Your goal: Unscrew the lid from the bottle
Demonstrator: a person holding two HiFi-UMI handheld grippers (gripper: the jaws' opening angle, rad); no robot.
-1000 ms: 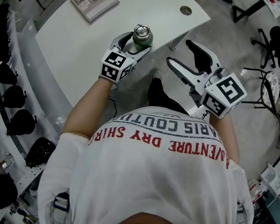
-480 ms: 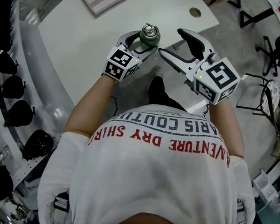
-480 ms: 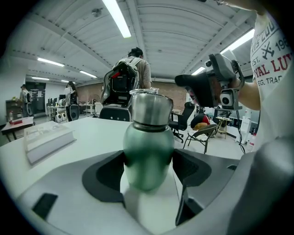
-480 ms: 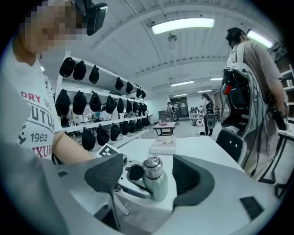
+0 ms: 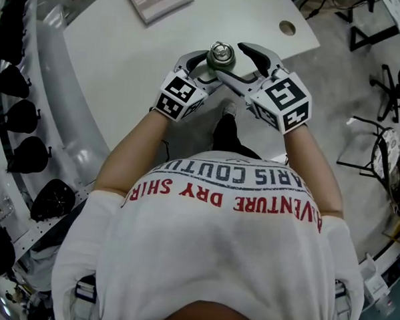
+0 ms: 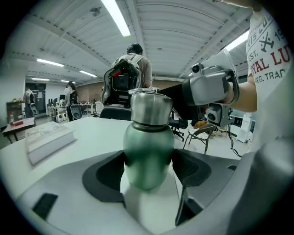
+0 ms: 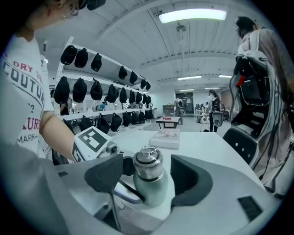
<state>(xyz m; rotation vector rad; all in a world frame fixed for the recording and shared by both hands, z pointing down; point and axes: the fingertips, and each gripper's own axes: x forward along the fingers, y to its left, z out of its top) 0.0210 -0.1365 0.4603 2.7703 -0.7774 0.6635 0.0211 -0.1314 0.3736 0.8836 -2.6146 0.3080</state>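
I am gripping the green bottle [image 6: 148, 147] in the left tool [image 6: 149, 169], the right tool [image 7: 148, 177] hovering wide around its still-seated lid [image 7: 148, 161].

The bottle [image 6: 148, 156] has a green metal body with a soft satin sheen; its lid [image 6: 150, 108] is bare brushed steel, brighter. Either side of the bottle, the left tool [image 5: 206, 64] and right tool [image 5: 240, 63] have smooth matt pale plastic shells and black, finely grained rubbery pads [image 6: 104, 176]. Under the bottle the worktop [image 5: 118, 58] is smooth, white, faintly glossy. Beyond the bottle lies a paper book [image 5: 158, 0]
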